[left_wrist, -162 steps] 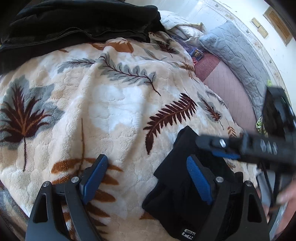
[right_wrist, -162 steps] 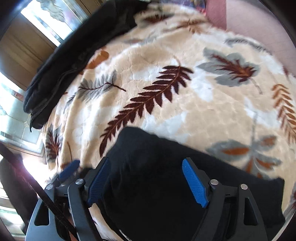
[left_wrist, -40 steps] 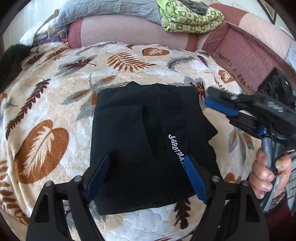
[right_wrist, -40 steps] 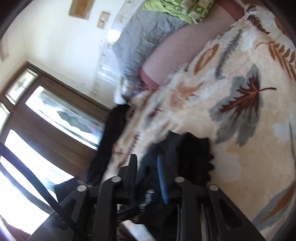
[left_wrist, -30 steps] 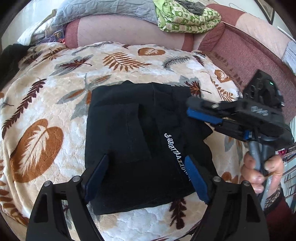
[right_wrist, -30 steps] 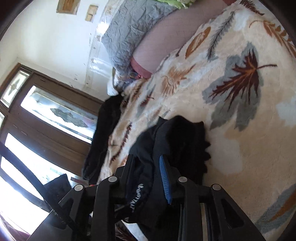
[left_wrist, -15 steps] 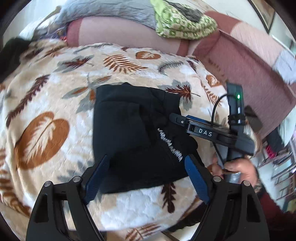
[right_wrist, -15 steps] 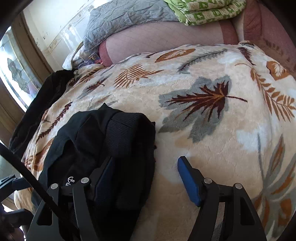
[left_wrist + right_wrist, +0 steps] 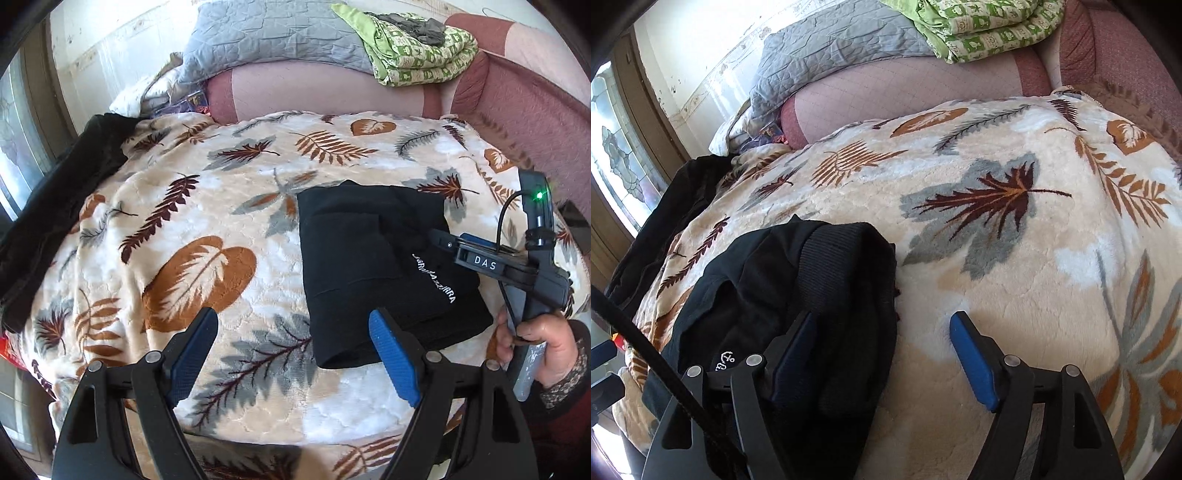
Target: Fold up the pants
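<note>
Pants (image 9: pixel 376 266) lie folded near blanket (image 9: pixel 221 206) edge, both grippers spread.

Bright daylight pours in from the window (image 9: pixel 617 155) left of the leaf-print blanket (image 9: pixel 258 206), blowing out that corner. Both views are sharp but heavily fisheye-bent, with dark vignette round the edges.

A bed draped in a cream leaf-print blanket (image 9: pixel 229 206) fills the frame, with folded black pants (image 9: pixel 369 266) at center right, a dark garment (image 9: pixel 55 206) along the left edge, and pink bolsters (image 9: pixel 314 92) at top.
</note>
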`<state>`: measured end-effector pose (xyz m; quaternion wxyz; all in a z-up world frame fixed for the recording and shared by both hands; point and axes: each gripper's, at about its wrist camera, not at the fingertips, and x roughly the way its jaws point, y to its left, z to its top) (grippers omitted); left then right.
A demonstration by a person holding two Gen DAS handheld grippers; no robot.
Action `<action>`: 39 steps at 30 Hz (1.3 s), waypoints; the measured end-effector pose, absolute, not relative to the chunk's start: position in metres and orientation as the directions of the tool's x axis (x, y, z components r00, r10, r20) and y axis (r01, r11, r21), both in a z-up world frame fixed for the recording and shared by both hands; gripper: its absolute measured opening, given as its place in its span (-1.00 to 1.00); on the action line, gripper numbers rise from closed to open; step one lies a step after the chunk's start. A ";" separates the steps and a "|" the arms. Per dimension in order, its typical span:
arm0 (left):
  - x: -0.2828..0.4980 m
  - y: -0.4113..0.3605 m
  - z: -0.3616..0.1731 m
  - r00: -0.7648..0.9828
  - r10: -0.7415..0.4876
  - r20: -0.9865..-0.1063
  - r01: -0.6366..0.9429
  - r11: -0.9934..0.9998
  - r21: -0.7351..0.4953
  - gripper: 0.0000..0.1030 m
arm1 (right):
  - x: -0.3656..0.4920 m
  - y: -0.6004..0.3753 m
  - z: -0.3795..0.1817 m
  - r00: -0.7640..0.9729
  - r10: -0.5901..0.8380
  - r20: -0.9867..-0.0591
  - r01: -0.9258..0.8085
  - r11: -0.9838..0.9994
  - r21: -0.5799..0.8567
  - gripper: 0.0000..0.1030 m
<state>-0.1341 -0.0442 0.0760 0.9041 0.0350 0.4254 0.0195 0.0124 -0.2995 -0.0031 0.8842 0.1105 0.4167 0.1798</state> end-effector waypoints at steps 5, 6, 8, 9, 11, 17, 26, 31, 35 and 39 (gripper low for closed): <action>-0.132 -0.044 0.072 0.629 0.062 -0.775 -0.007 0.997 0.074 0.62 | 0.010 -0.299 -0.004 0.598 0.406 -0.692 -0.224 0.913 0.342 0.54; -0.131 -0.044 0.071 0.624 0.063 -0.778 -0.009 0.997 0.074 0.62 | 0.010 -0.299 -0.004 0.598 0.406 -0.691 -0.224 0.912 0.343 0.54; -0.130 -0.045 0.068 0.617 0.064 -0.784 -0.011 0.997 0.073 0.62 | 0.010 -0.299 -0.004 0.598 0.407 -0.691 -0.224 0.912 0.344 0.55; -0.129 -0.045 0.067 0.612 0.063 -0.788 -0.011 0.997 0.071 0.62 | 0.010 -0.299 -0.004 0.597 0.407 -0.691 -0.224 0.912 0.343 0.55; -0.127 -0.045 0.064 0.603 0.060 -0.796 -0.009 0.998 0.069 0.62 | 0.010 -0.299 -0.004 0.598 0.406 -0.691 -0.224 0.912 0.342 0.55; -0.125 -0.045 0.060 0.592 0.057 -0.804 -0.004 0.998 0.068 0.62 | 0.010 -0.299 -0.004 0.598 0.406 -0.691 -0.224 0.913 0.342 0.56; -0.123 -0.042 0.057 0.584 0.030 -0.811 -0.005 0.999 0.034 0.62 | 0.010 -0.299 -0.004 0.598 0.407 -0.690 -0.225 0.912 0.343 0.57; -0.110 -0.020 0.060 0.579 -0.116 -0.807 0.008 0.991 -0.136 0.62 | 0.012 -0.306 -0.002 0.574 0.443 -0.689 -0.217 0.893 0.393 0.58; -0.085 0.001 0.050 0.558 -0.233 -0.796 -0.002 0.959 -0.282 0.62 | 0.014 -0.324 0.002 0.511 0.547 -0.663 -0.174 0.821 0.543 0.60; -0.061 0.014 0.034 0.515 -0.323 -0.794 -0.019 0.922 -0.387 0.62 | 0.008 -0.339 -0.002 0.476 0.627 -0.617 -0.133 0.745 0.654 0.60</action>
